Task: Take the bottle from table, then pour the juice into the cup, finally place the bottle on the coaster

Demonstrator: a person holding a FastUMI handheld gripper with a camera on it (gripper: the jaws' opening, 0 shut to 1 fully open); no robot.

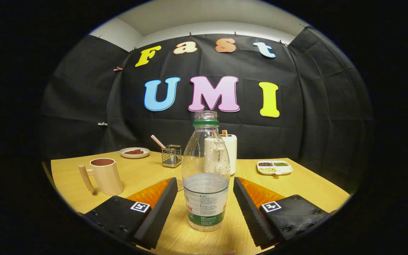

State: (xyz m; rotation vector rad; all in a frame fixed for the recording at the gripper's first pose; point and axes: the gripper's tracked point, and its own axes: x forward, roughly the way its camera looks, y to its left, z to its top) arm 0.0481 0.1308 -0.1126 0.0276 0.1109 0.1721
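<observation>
A clear plastic bottle (206, 177) with a green neck ring and no cap stands upright on the wooden table (310, 184), about a third full of clear liquid. It stands between my two fingers. My gripper (204, 202) is open, and a gap shows on each side of the bottle. A beige cup (105, 176) with a handle and a dark inside stands to the left, beyond the left finger. A small round coaster (179, 184) peeks out behind the left finger, just left of the bottle.
Farther back stand a wire holder (171, 156) with a striped straw, a white plate (134, 152) of dark food, a white cylinder (229, 153) behind the bottle, and a divided white dish (275, 167) of beans on the right.
</observation>
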